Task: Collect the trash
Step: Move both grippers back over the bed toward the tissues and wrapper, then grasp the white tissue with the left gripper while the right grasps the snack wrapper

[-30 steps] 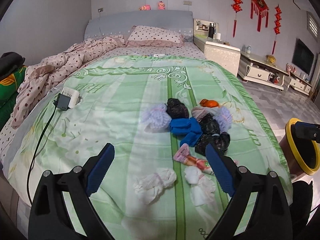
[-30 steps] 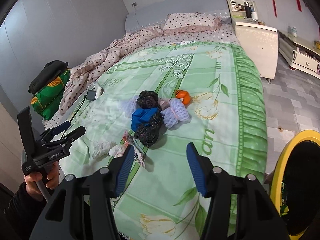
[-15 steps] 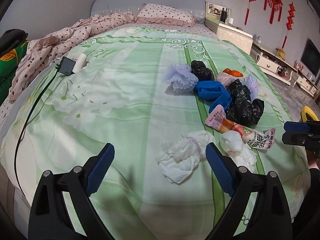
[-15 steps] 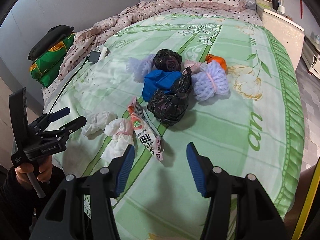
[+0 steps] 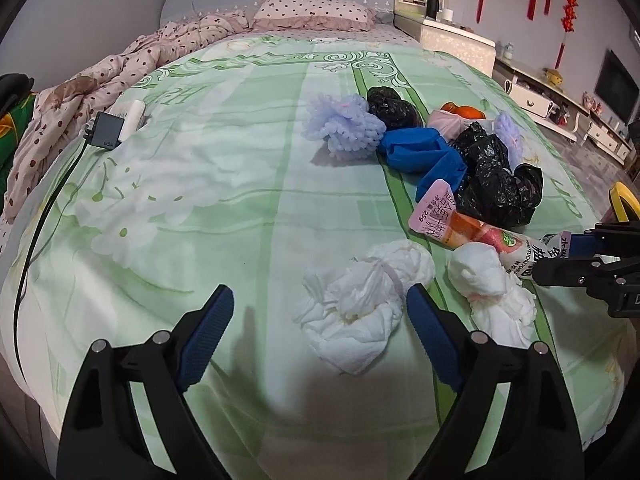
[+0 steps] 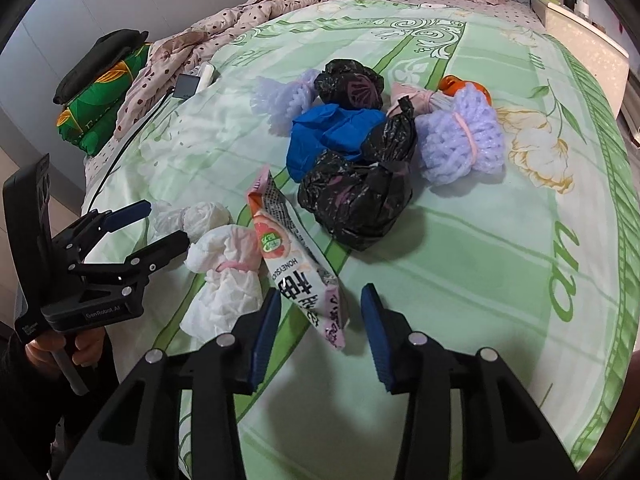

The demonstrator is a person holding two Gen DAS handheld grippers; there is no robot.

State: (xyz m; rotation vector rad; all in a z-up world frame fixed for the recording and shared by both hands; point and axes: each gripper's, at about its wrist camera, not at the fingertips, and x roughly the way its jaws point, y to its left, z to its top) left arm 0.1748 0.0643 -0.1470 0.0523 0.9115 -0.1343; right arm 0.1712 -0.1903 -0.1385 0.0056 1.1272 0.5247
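While a smooth green floral bedspread (image 5: 200,208) carries crumpled white tissue wads (image 5: 356,304), both closing grippers, left (image 5: 320,320) and right (image 6: 318,320), remain spread, pinching nothing.

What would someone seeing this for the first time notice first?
Probably the heap of bagged trash mid-bed on the green floral sheet: black bags, a blue bag and lilac foam nets. Nearer, the left gripper stands open around a crumpled white tissue wad, and the right gripper straddles a pink snack wrapper.
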